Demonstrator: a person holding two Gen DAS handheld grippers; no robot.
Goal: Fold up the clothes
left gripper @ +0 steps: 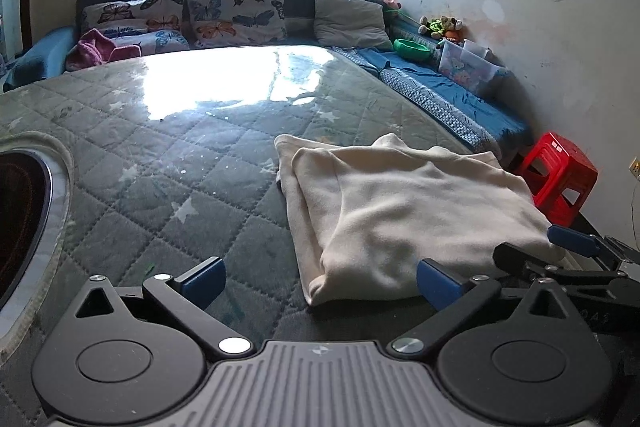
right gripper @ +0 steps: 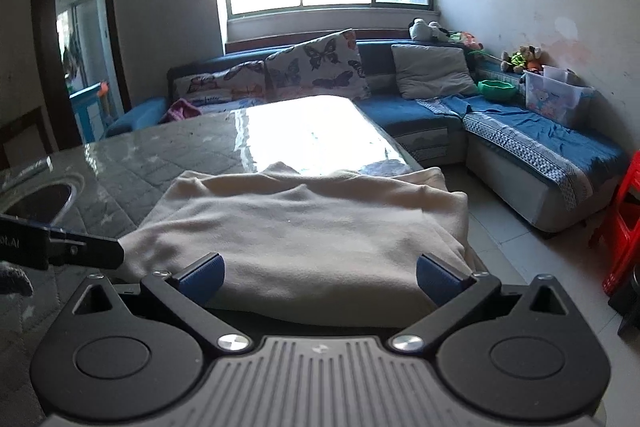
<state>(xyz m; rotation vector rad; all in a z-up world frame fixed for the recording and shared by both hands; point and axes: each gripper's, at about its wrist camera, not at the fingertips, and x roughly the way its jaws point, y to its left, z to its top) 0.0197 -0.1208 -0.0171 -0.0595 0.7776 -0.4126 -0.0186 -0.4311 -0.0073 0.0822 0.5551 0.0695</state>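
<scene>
1. Cream garment (right gripper: pixel 304 239) lies folded in layers at near right corner of quilted table (left gripper: pixel 160 155).
2. Left gripper (left gripper: pixel 320 283), right gripper (right gripper: pixel 320 277): fingers spread, holding nothing.
3. If squaring further: pinch both layers, keep edges aligned.

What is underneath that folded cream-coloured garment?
The cream garment lies on a grey quilted cover with pale stars under a shiny clear sheet over the table. That cover shows all around it. Whatever sits directly beneath the cloth, or between its folded layers, is hidden.
</scene>
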